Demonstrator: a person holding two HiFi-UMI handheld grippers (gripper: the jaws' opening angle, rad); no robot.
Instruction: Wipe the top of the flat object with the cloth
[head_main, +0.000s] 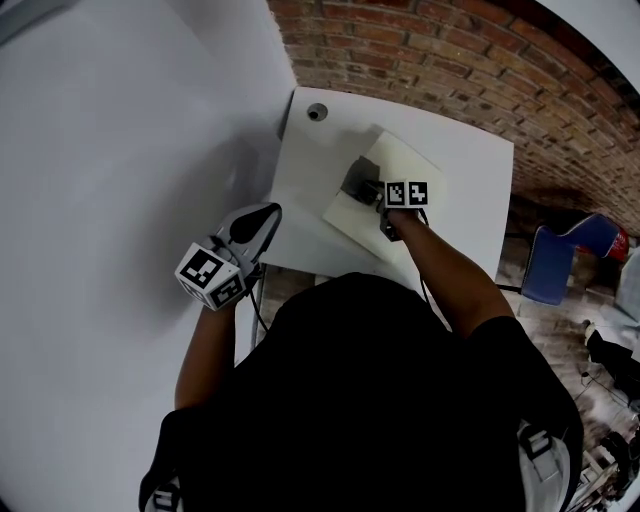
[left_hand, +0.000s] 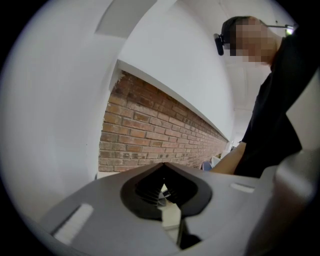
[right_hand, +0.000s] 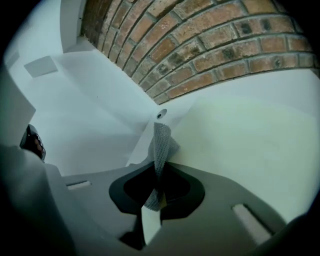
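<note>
A cream flat board (head_main: 400, 165) lies askew on the small white table (head_main: 460, 205). On the board's left part rests a grey mesh cloth (head_main: 358, 176), and my right gripper (head_main: 370, 188) is shut on it. In the right gripper view the cloth (right_hand: 161, 142) rises folded from between the jaws of the right gripper (right_hand: 159, 172), with the board (right_hand: 245, 145) stretching to the right. My left gripper (head_main: 270, 214) hangs beside the table's left front corner, jaws together and nothing in them. In its own view the left gripper (left_hand: 162, 191) points up at the brick wall (left_hand: 150, 135).
A round hole (head_main: 317, 112) sits at the table's far left corner, also in the right gripper view (right_hand: 160, 114). A brick wall (head_main: 450, 60) runs behind the table and a white wall (head_main: 120, 150) along its left. A blue chair (head_main: 565, 255) stands to the right.
</note>
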